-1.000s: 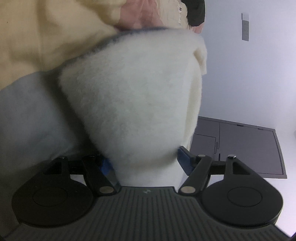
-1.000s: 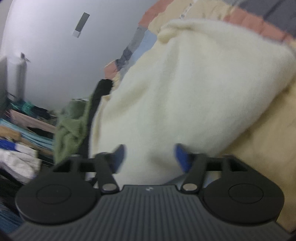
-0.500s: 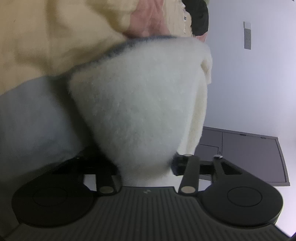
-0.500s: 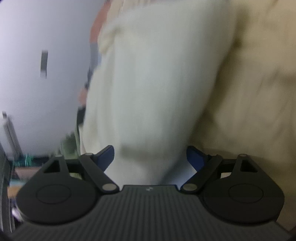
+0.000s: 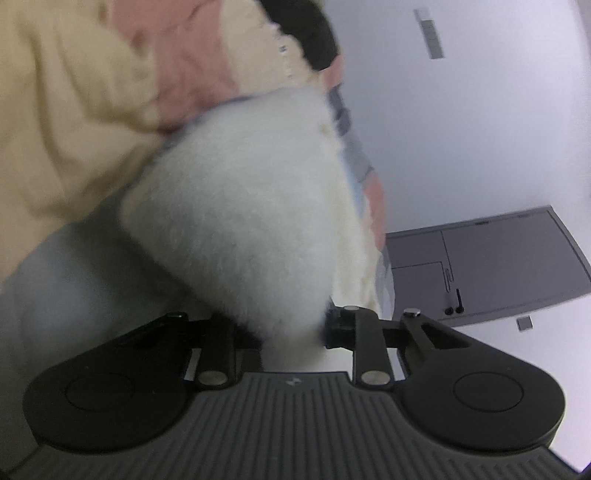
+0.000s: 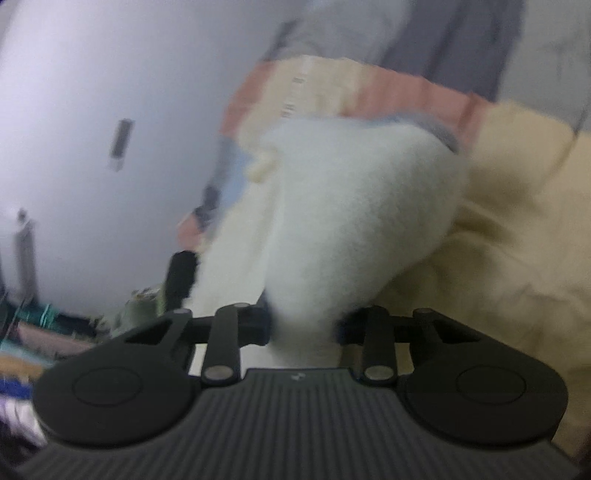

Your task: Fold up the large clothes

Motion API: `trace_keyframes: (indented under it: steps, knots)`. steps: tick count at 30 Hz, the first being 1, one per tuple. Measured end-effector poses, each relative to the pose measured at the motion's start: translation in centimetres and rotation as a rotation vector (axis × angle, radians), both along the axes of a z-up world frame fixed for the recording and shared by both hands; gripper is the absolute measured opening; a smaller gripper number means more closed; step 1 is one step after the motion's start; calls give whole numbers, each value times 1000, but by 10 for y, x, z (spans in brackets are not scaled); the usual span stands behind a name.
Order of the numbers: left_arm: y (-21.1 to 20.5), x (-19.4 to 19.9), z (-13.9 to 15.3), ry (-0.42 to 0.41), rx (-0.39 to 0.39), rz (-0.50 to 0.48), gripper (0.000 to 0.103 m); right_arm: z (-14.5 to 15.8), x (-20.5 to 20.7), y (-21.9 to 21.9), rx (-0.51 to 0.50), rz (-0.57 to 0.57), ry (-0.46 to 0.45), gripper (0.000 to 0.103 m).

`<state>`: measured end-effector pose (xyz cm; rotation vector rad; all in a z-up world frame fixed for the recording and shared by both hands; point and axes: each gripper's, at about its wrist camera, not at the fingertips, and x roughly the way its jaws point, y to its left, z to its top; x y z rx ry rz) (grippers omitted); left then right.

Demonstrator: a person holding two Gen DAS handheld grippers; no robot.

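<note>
A thick white fleece garment (image 5: 240,206) fills the middle of the left wrist view and bunches down into my left gripper (image 5: 291,328). Its jaws are closing, and the fabric is pinched between them. In the right wrist view another fold of the same fleece (image 6: 354,206) narrows into my right gripper (image 6: 303,325). Those jaws are also closing, with the fleece squeezed between them. The fingertips of both grippers are buried in the pile. This view is blurred.
Under and behind the fleece lies a cream, pink and grey striped blanket (image 5: 74,110) (image 6: 517,258). A dark garment (image 5: 306,33) sits at its far end. A grey panel (image 5: 498,258) stands against the white wall. Heaped clothes (image 6: 37,332) and a green garment (image 6: 140,306) lie low left.
Both grippers' jaws have drawn in from wide apart onto the fleece. The left gripper has risen and rolled. The right gripper has swung sideways, so more blanket shows.
</note>
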<state>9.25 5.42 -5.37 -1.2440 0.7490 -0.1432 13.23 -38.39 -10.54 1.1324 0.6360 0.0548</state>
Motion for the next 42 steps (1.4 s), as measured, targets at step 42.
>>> trace_keyframes:
  steps: [42]
  knots:
    - [17,16,94,-299,187,-152,63,104,21,14,-218,176,-242,59]
